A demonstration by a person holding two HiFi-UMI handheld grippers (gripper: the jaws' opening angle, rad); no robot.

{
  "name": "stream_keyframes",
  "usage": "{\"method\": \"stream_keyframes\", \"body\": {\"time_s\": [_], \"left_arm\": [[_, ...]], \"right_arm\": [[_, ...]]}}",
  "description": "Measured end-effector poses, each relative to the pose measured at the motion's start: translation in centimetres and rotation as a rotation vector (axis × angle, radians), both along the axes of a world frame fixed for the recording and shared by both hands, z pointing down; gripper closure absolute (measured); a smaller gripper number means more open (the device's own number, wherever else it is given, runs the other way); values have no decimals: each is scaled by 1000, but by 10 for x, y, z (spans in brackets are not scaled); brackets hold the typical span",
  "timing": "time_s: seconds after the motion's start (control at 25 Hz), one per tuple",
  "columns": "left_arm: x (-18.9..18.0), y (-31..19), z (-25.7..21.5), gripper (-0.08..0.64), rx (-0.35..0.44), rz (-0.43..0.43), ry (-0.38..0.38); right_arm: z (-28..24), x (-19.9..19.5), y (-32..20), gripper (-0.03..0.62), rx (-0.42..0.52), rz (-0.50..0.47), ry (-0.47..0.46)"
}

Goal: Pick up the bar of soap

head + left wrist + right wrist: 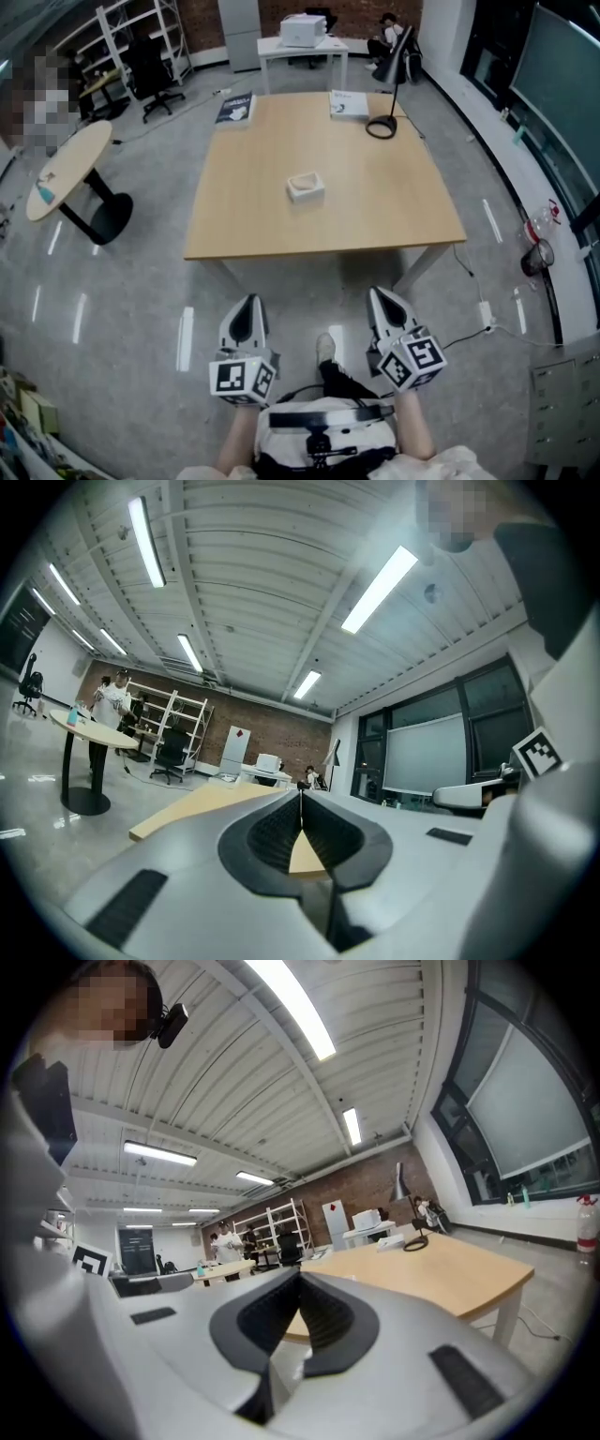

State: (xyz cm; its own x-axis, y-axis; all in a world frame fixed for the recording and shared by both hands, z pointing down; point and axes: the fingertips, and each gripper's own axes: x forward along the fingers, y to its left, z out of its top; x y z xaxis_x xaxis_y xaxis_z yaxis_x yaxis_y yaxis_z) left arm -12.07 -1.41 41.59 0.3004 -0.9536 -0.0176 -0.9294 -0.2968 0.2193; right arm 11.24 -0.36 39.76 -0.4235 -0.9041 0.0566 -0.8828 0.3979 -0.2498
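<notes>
A small white soap dish or box (pixel 306 186) sits near the middle of the wooden table (pixel 244 230); whether a bar of soap lies in it I cannot tell. Both grippers hang low in front of the person, well short of the table's near edge. My left gripper (pixel 249 309) is shut and empty, its jaws meeting in the left gripper view (pixel 300 796). My right gripper (pixel 382 296) is shut as well, with nothing between its jaws (pixel 300 1275). Both point up and forward over the table.
A black desk lamp (pixel 386 112), a book (pixel 349 104) and a dark booklet (pixel 235 109) lie at the table's far end. A round side table (pixel 67 169) stands to the left, and a white desk with a printer (pixel 303 31) lies beyond. Cables run on the floor at the right.
</notes>
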Motion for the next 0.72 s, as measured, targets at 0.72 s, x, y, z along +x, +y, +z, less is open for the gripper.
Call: {"method": "stream_keyframes", "body": {"time_s": [0.72], "left_arm": [[45,-250,-1,545,-63,-30,-40]], "right_arm": [[15,42,-261,588,-88,-56,37]]}}
